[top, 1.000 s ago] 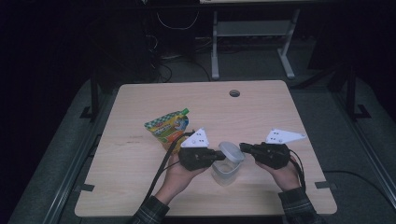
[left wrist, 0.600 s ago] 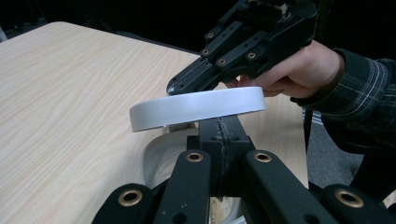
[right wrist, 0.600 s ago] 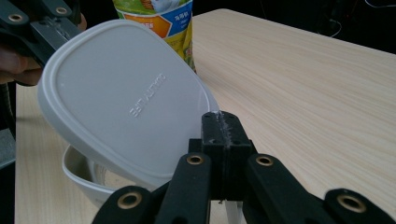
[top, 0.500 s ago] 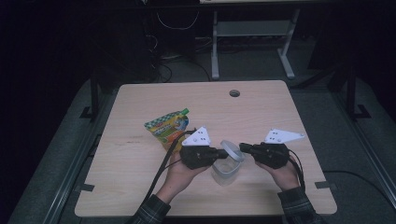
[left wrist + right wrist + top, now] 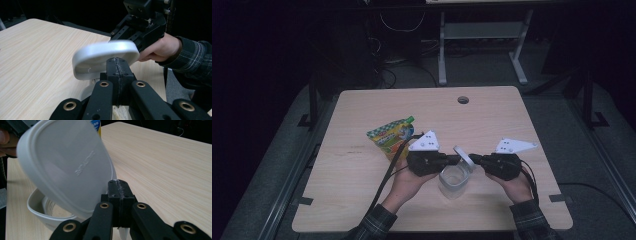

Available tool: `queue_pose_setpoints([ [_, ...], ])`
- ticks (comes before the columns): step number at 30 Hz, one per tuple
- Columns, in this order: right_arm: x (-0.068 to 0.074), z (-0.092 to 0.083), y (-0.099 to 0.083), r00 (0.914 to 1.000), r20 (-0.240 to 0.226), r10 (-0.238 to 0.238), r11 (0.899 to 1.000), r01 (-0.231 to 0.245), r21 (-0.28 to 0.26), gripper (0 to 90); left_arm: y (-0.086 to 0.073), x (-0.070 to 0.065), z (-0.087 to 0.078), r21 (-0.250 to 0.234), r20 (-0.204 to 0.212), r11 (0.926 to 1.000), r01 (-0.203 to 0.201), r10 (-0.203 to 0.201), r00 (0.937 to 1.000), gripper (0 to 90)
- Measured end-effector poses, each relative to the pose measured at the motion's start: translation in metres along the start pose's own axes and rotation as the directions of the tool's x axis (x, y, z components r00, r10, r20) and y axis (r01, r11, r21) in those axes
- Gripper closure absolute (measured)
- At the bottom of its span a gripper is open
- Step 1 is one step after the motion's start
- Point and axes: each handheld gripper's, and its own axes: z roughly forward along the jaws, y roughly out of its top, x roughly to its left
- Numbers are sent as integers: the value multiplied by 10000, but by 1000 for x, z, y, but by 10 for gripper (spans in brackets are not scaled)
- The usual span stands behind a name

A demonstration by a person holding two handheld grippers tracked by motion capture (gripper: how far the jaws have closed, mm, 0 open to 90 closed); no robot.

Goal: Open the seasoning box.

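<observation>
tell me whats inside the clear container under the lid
Nothing shows inside the clear container: the high view gives bare walls and the table through them. In the right gripper view the tilted lid covers most of the opening, so part of the inside stays hidden.

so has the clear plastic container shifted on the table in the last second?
No. The clear plastic container sits at the same spot relative to the round hole in the wooden table and to the near edge.
</observation>
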Motion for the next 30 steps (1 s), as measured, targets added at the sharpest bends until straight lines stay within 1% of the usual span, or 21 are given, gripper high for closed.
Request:
queue_pose_setpoints([
  [4, 0, 1, -1, 10000, 6, -45, 10000, 45, 78, 897, 0, 0, 2, -20, 35, 10000, 50, -50, 10000, 900],
  [12, -1, 1, -2, 10000, 51, 26, 9999, -27, 141, 897, -1, 0, 1, 124, 38, 9999, -20, 20, 10000, 900],
  [13, -2, 1, -2, 9999, 96, 45, 9999, -46, 142, 897, -2, 1, 0, 145, 31, 9999, 78, -79, 10000, 900],
  [16, -3, 1, -2, 9999, 142, 1, 9999, -2, 103, 896, -3, 1, 0, 159, 58, 9998, 106, -107, 9999, 900],
  [17, -4, 0, -3, 9998, 199, 72, 9999, -74, 90, 896, -4, 2, -1, 192, 57, 9997, 136, -137, 9999, 900],
  [19, -5, 0, -3, 9997, 254, 24, 10000, -25, 41, 897, -5, 4, -2, 269, 29, 9995, 149, -150, 9999, 900],
  [22, -5, -1, -4, 9995, 289, 102, 9999, -104, 51, 896, -6, 5, -4, 247, 25, 9995, 213, -214, 9998, 900],
  [24, -7, -2, -5, 9988, 457, 158, 9999, -158, 5, 895, -6, 7, -7, 237, 28, 9994, 245, -246, 9997, 900],
  [25, -8, -3, -6, 9984, 506, 233, 9997, -233, 5, 888, -6, 7, -7, 237, 28, 9994, 245, -246, 9997, 900],
  [30, -12, -6, -8, 9974, 652, 302, 9995, -300, -52, 838, -8, 10, -12, 192, 55, 9992, 360, -361, 9993, 900],
])
